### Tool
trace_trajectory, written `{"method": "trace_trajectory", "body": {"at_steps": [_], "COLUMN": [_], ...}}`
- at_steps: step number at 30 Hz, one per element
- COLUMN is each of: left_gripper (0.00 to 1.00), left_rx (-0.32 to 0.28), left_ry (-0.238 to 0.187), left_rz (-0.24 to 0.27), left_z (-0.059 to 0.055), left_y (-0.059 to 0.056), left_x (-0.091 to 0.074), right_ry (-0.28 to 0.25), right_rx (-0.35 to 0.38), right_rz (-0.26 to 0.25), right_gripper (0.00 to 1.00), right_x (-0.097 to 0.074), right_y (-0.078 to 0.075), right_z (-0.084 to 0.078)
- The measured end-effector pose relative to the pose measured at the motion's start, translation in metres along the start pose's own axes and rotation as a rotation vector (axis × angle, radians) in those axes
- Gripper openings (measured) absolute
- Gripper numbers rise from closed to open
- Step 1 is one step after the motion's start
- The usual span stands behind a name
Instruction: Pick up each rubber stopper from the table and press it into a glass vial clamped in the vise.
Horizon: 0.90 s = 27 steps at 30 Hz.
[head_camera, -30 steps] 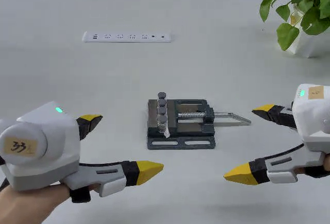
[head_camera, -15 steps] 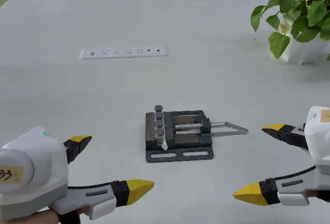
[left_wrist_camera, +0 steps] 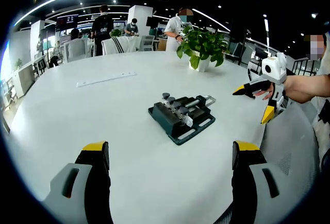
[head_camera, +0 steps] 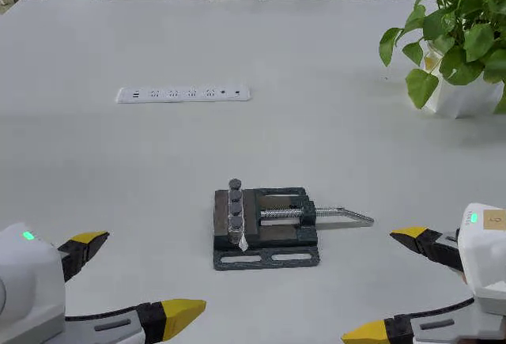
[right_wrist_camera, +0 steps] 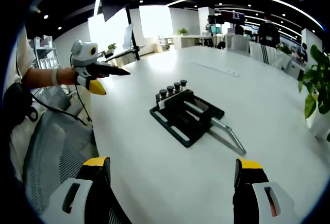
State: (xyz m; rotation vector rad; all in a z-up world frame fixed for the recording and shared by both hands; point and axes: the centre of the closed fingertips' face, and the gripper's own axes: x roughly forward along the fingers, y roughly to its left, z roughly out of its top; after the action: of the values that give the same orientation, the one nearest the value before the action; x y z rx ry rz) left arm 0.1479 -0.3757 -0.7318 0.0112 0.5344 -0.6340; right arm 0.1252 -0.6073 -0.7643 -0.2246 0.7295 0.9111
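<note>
white table (head_camera: pixel 118 170), vise (head_camera: pixel 277 236), power strip (head_camera: pixel 183 93), plant pot (head_camera: pixel 455 100)

Plenty of bare white counter (head_camera: pixel 332 122) all round the black metal vise (head_camera: pixel 269 237) at centre. From 7 o'clock the left claw (head_camera: pixel 155 271), jaws spread wide, has open surface straight to it. So does the right claw (head_camera: pixel 368 285) from 5 o'clock, but watch the silver screw handle (head_camera: pixel 348 216) jutting toward 3. A row of dark-capped glass vials (head_camera: pixel 235 206) stands up along the vise's 9 o'clock side. The white power strip (head_camera: pixel 183 93) at 11 and the leafy green potted plant (head_camera: pixel 455 35) at 2 are well clear.
</note>
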Motion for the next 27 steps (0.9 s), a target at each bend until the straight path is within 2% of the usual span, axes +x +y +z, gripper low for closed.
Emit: {"method": "trace_trajectory", "body": {"at_steps": [5, 10, 13, 20, 25, 27], "left_gripper": [0.99, 0.99, 0.99, 0.99, 0.99, 0.99], "left_rx": [-0.001, 0.018, 0.031, 0.026, 0.032, 0.032], "left_ry": [0.009, 0.014, 0.009, -0.001, -0.006, -0.007], "left_rz": [-0.004, -0.022, -0.025, -0.023, -0.019, -0.017], "left_z": [0.000, 0.006, 0.011, 0.015, 0.019, 0.018], "left_y": [0.001, 0.000, 0.001, 0.004, 0.003, 0.003], "left_x": [0.001, 0.004, 0.007, 0.009, 0.006, 0.005], "right_ry": [-0.001, -0.015, -0.019, -0.043, -0.033, -0.034], "right_rx": [0.001, 0.019, 0.021, 0.033, 0.035, 0.035], "right_rz": [-0.003, -0.014, -0.021, -0.050, -0.070, -0.073], "right_gripper": [0.99, 0.99, 0.99, 0.99, 0.99, 0.99], "right_x": [0.000, -0.001, -0.002, -0.005, -0.010, -0.011], "right_y": [-0.003, -0.003, -0.001, 0.000, -0.002, -0.003], "right_z": [0.002, 0.001, 0.001, 0.000, -0.005, -0.006]}}
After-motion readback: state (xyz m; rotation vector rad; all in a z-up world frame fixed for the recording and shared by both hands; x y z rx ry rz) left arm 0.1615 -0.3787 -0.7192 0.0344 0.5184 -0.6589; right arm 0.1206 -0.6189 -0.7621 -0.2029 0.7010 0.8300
